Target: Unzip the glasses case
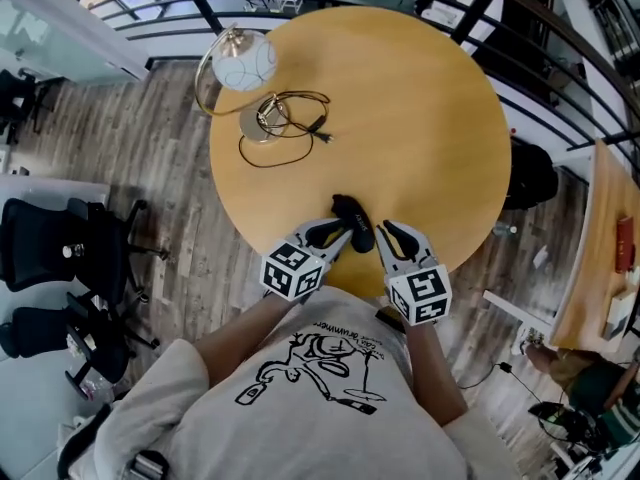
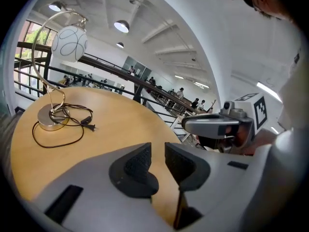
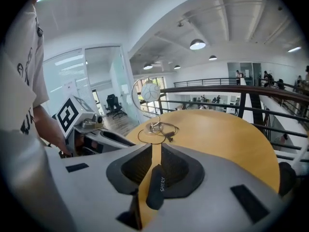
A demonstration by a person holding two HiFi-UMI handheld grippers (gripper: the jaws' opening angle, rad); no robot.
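While your right gripper (image 3: 155,156) is pinching the tab (image 3: 157,185), your left gripper (image 2: 158,153) is hovering slightly spread, empty; be bracing the case (image 1: 352,223) first.

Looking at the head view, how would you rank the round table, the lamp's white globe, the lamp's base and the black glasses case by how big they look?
1. The round wooden table, by far.
2. The white lamp globe.
3. The black glasses case and the lamp base look about alike, so I won't rank those two.
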